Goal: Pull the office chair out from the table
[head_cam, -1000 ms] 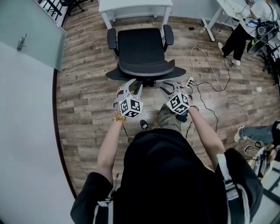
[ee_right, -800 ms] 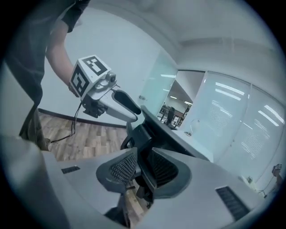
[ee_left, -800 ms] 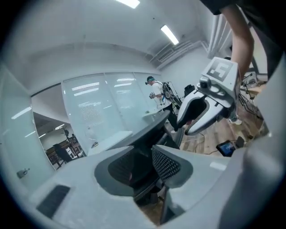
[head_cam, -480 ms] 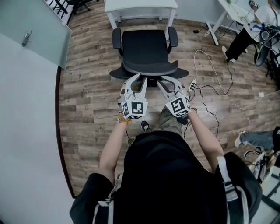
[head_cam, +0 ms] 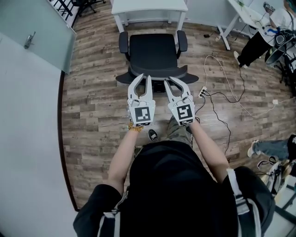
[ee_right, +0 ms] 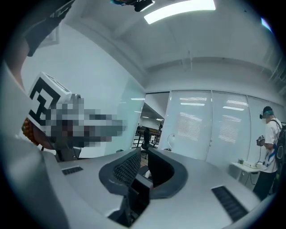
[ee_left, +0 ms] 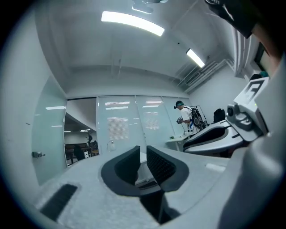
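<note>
Black chair (head_cam: 154,55) stands on the wood floor (head_cam: 92,106), seat facing the white counter (head_cam: 150,6) just beyond it, backrest toward the person. Left gripper (head_cam: 141,79) and right gripper (head_cam: 172,82) are held side by side, level, on the near side of the chair's backrest, clear of it. Both sets of jaws have just been closing. Each shows a narrow gap between the pads, with nothing in it. Power strip (head_cam: 201,91) lies right of the chair.
</note>
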Demonstrator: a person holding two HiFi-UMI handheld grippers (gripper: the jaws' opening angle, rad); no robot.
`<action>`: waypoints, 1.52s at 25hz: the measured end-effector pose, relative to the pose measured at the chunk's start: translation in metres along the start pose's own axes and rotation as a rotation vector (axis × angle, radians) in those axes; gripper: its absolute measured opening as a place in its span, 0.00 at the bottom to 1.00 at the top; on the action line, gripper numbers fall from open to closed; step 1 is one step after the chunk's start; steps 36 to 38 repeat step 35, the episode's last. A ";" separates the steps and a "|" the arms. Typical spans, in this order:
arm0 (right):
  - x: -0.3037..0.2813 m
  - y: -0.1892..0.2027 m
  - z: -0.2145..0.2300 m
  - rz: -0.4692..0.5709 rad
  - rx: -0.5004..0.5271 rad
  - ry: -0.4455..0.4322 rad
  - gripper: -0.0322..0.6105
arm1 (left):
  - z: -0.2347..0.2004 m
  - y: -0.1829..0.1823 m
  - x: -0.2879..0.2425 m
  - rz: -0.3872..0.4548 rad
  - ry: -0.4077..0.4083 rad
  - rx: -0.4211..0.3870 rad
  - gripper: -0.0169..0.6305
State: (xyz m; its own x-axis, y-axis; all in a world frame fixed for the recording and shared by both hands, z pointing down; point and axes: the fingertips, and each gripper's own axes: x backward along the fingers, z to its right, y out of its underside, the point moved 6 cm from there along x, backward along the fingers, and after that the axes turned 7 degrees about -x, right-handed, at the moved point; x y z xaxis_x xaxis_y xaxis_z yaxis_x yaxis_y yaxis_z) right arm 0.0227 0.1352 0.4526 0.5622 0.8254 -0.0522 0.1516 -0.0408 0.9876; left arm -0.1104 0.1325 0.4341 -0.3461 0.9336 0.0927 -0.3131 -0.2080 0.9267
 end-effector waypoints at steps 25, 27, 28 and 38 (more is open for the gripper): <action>0.011 0.005 0.011 -0.022 -0.060 0.011 0.08 | 0.011 -0.005 0.005 -0.011 0.012 -0.010 0.08; 0.011 0.006 0.014 -0.027 -0.062 0.015 0.08 | 0.011 -0.004 0.004 -0.014 0.013 -0.013 0.08; 0.012 0.008 0.016 -0.030 -0.063 0.016 0.08 | 0.010 -0.003 0.003 -0.016 0.013 -0.014 0.08; 0.014 0.012 0.022 -0.046 -0.069 0.030 0.08 | 0.008 0.002 0.006 -0.025 0.015 -0.013 0.08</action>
